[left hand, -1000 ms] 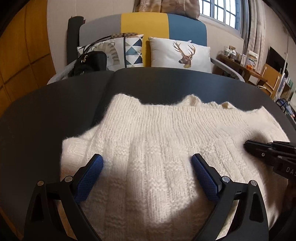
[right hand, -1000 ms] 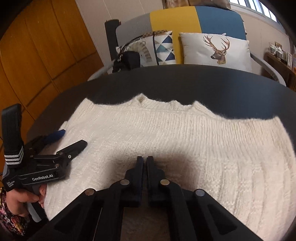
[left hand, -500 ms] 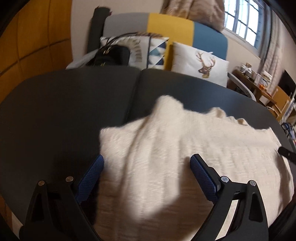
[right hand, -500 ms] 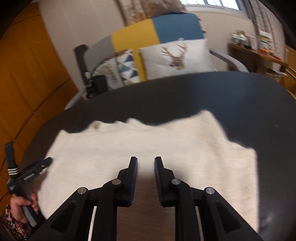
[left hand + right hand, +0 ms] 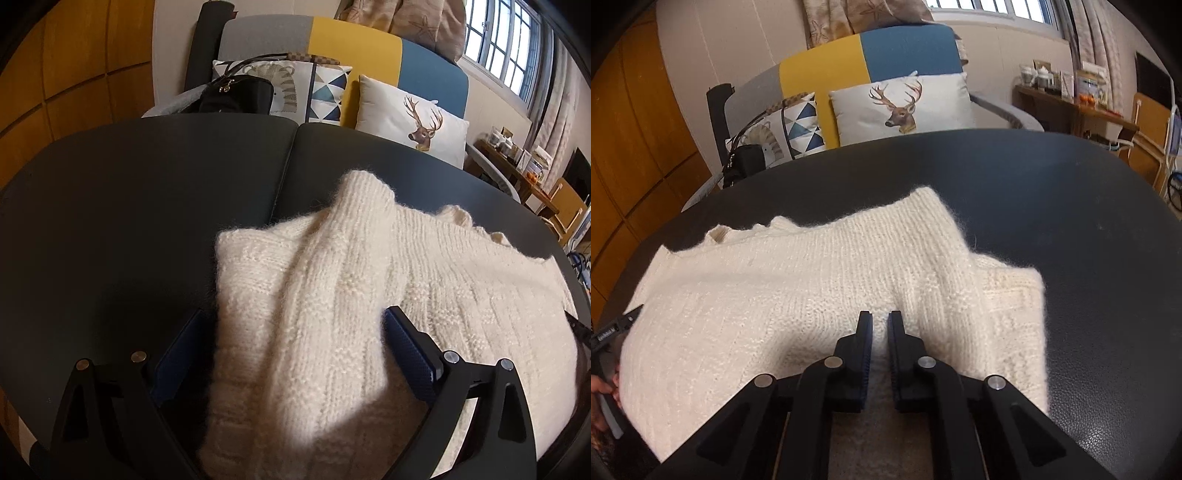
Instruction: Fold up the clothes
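Left tongs spread wide, holding nothing, straddling the sleeve laid across the cream sweater at its left end; right tongs, nearly closed on a narrow gap, empty, hover over the right end; sweater lies flat along the table's near edge, both sleeves turned inward to narrow it

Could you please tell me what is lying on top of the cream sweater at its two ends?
On the cream knitted sweater, each sleeve is folded inward over the body: one in the left view, one in the right. What lies beneath them is covered.
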